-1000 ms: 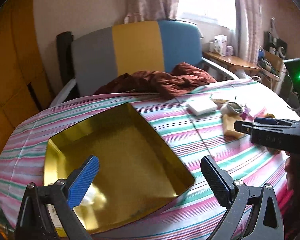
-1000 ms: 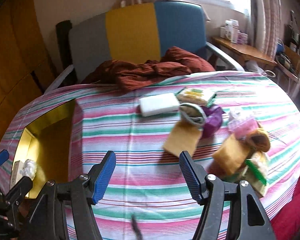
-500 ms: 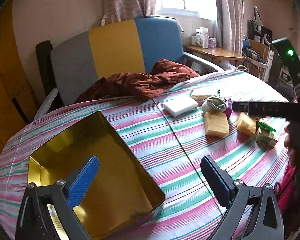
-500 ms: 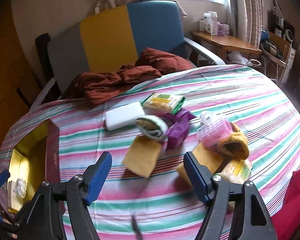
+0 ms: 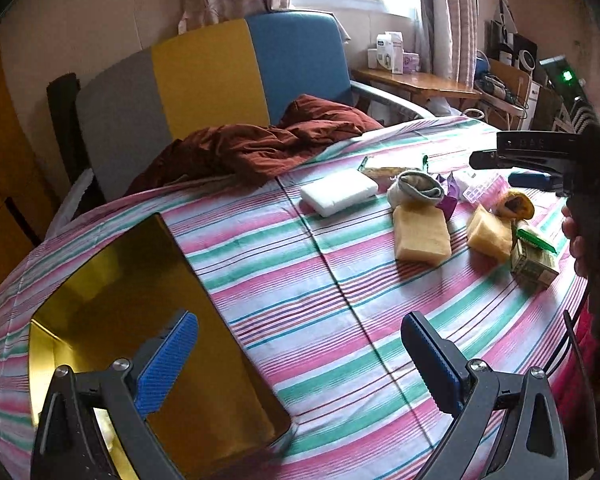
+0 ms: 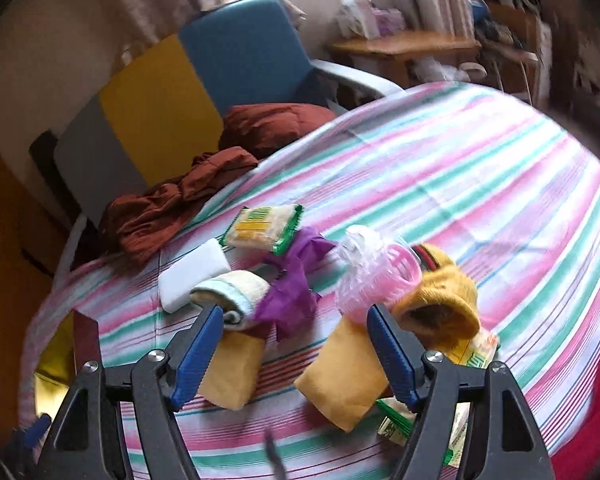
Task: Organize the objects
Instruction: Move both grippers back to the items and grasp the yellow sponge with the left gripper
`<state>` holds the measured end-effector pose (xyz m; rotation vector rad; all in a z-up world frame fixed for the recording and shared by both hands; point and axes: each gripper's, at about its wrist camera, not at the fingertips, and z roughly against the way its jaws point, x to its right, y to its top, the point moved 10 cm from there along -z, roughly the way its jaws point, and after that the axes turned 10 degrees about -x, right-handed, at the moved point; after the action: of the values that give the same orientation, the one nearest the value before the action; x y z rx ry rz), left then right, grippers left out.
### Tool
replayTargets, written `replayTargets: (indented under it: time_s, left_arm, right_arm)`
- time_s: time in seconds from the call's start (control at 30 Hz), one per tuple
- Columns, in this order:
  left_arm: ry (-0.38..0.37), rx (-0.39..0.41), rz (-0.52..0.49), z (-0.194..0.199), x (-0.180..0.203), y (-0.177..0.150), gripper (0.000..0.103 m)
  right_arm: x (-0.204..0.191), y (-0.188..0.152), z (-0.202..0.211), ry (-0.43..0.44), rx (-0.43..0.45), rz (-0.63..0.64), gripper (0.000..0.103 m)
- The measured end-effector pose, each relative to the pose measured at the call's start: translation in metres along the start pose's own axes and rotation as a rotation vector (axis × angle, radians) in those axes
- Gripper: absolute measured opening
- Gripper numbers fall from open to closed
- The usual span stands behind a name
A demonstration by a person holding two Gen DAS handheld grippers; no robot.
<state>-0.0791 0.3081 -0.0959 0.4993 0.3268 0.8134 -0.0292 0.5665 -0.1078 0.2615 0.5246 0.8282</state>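
Observation:
A gold tin (image 5: pixel 140 320) lies open on the striped tablecloth at the left; it also shows in the right wrist view (image 6: pixel 54 364). My left gripper (image 5: pixel 300 360) is open and empty over the tin's right edge. A pile of objects lies to the right: a white block (image 5: pixel 338 196), two yellow sponges (image 5: pixel 420 236) (image 5: pixel 490 236), a rolled sock (image 5: pixel 416 190), a purple bag (image 6: pixel 296 280), a pink plastic piece (image 6: pixel 380 280), a yellow knit item (image 6: pixel 444 300) and a green snack packet (image 6: pixel 264 228). My right gripper (image 6: pixel 296 344) is open and empty just above the sponges (image 6: pixel 236 372).
A dark red cloth (image 5: pixel 260 148) lies at the table's far edge, against a grey, yellow and blue chair (image 5: pixel 208 76). A wooden side table (image 5: pixel 416 80) with boxes stands under the window. A folded green and brown packet (image 5: pixel 534 264) lies at the right edge.
Both grippers have swung right. My left gripper moved from over the tin's inside to its right edge. My right gripper moved forward and down over the pile of objects.

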Motion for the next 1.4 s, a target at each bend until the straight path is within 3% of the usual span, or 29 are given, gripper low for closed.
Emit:
replayTargets:
  time_s: [0.37, 0.7, 1.17, 1.23, 1.4]
  left_arm:
    - [-0.062, -0.043, -0.049, -0.034, 0.039, 0.021, 0.102]
    - [-0.135, -0.057, -0.124, -0.063, 0.082, 0.047, 0.102]
    - [-0.152, -0.063, -0.218, -0.098, 0.121, 0.081, 0.101]
    - [-0.153, -0.073, -0.232, -0.106, 0.126, 0.083, 0.094]
    - [-0.209, -0.148, -0.227, -0.126, 0.134, 0.076, 0.059]
  right_arm:
    - [0.034, 0.009, 0.011, 0.068, 0.045, -0.171, 0.075]
    - [0.036, 0.009, 0.008, 0.109, 0.028, -0.201, 0.076]
    - [0.077, 0.012, 0.018, 0.053, 0.083, -0.353, 0.076]
    - [0.087, 0.012, 0.021, 0.064, 0.1, -0.402, 0.076]
    - [0.109, 0.008, 0.021, 0.087, 0.106, -0.503, 0.076]
